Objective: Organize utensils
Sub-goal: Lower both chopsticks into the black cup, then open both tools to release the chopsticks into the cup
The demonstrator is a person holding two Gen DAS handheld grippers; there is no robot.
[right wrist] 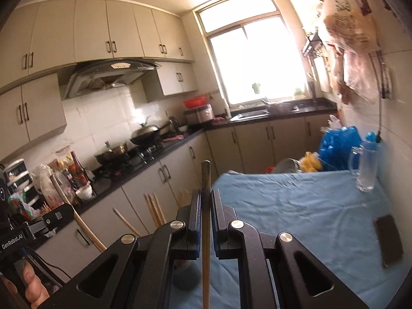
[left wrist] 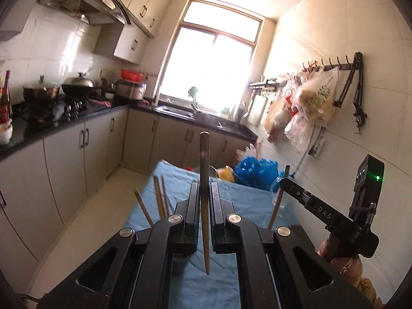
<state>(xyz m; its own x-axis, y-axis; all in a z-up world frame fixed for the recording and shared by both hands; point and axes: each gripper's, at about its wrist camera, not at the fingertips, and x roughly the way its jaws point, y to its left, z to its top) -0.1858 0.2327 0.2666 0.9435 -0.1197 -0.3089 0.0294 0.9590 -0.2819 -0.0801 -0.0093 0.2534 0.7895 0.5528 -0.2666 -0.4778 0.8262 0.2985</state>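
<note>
From the left wrist, the left gripper (left wrist: pixel 205 206) sits at the lower middle of the frame, its jaws clenched on a single chopstick (left wrist: pixel 204 200). The stick is pinched at about mid-length, probably so that neither end outweighs the other and it cannot swing. Its long axis runs almost straight up the frame: the blunt, darker end points up toward the window (left wrist: pixel 208 59), and the thin tip hangs down over the blue cloth (left wrist: pixel 244 206) on the table. At lower left of the jaws, several more chopsticks (left wrist: pixel 159 200) stand fanned upward; what holds them is hidden. At right, the right gripper (left wrist: pixel 283 182) grips its own stick (left wrist: pixel 279 198), tilted slightly right.

From the right wrist, the right gripper (right wrist: pixel 206 206) is likewise clamped on a chopstick (right wrist: pixel 205 219) at the frame's lower middle. This one stands near vertical, its squared, dark end up and its pale shaft running off the bottom edge. The standing bundle (right wrist: pixel 154 211) shows left of the jaws. At far left, the left gripper (right wrist: pixel 55 217) carries its stick (right wrist: pixel 77 219) leaning up and left. A glass mug (right wrist: pixel 365 167) stands at the right, probably the intended holder.
</note>
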